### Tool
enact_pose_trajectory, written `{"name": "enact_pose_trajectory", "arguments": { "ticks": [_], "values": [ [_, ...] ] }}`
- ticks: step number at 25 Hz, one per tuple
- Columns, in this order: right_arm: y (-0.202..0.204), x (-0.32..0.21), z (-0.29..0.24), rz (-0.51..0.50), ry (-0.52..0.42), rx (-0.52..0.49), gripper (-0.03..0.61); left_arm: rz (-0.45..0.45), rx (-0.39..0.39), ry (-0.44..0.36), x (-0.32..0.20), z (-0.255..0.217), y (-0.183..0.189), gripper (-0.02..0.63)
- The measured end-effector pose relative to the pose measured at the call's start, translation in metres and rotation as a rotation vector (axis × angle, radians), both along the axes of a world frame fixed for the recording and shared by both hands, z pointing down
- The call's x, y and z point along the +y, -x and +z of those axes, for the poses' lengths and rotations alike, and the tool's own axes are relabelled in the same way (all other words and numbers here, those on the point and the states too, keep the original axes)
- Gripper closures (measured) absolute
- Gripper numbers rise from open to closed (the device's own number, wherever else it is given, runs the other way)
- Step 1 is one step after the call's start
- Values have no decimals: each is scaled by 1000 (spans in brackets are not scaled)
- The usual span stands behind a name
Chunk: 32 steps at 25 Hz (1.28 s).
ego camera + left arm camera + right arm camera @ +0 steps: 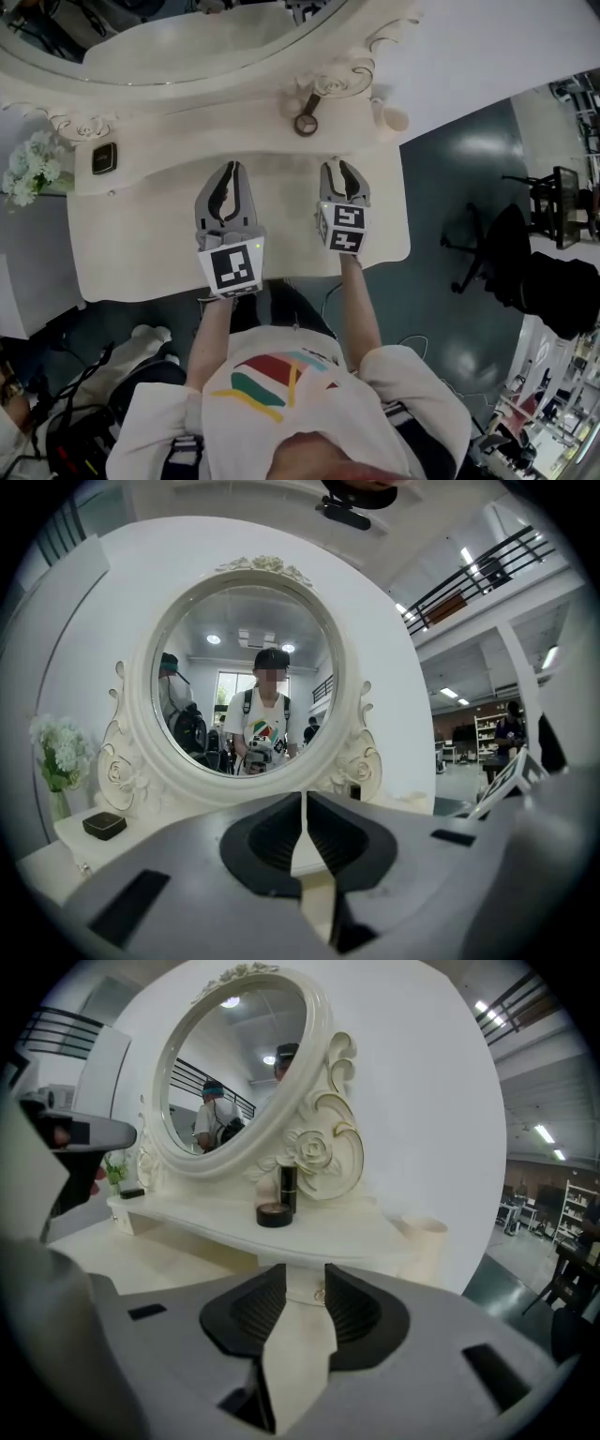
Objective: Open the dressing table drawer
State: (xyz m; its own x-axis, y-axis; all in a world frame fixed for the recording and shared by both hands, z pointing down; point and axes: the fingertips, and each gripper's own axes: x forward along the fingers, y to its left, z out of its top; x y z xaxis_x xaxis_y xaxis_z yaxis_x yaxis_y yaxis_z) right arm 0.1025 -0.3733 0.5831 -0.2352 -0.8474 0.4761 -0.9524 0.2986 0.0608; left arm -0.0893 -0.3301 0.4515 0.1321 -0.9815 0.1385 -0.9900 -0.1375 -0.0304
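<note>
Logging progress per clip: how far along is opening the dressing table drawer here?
Done: nothing yet; the drawer front sits closed under the shelf. In hand: the right gripper, jaws apart, lines up on its small knob without gripping it. The left gripper is shut and empty. Left: close on the knob and pull.

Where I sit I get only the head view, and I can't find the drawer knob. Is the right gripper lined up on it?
Observer: Yes. In the right gripper view, the knob shows in the gap between the right gripper's jaws.
Operator: Are they gripping it?
Observer: No. The jaws stand apart, and the pads are not pressing on the knob.
Operator: And the left gripper?
Observer: The left gripper is shut with nothing in it, and it faces the mirror.
</note>
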Motion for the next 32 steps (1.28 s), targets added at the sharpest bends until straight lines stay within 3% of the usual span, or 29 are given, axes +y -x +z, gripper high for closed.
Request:
{"name": "enact_pose_trajectory", "arguments": {
  "ticks": [4, 8, 13, 32],
  "values": [
    [-14, -8, 23, 32, 47, 1, 482, 5, 8, -27, -4, 11, -10, 598],
    [-21, -16, 39, 47, 81, -2, 476, 16, 12, 43, -6, 23, -15, 598],
    [-20, -21, 50, 44, 106, -13, 476, 5, 7, 39, -11, 32, -11, 598],
    [-25, -22, 53, 45, 92, 21, 495, -19, 0, 28, -7, 40, -8, 598]
  ]
}}
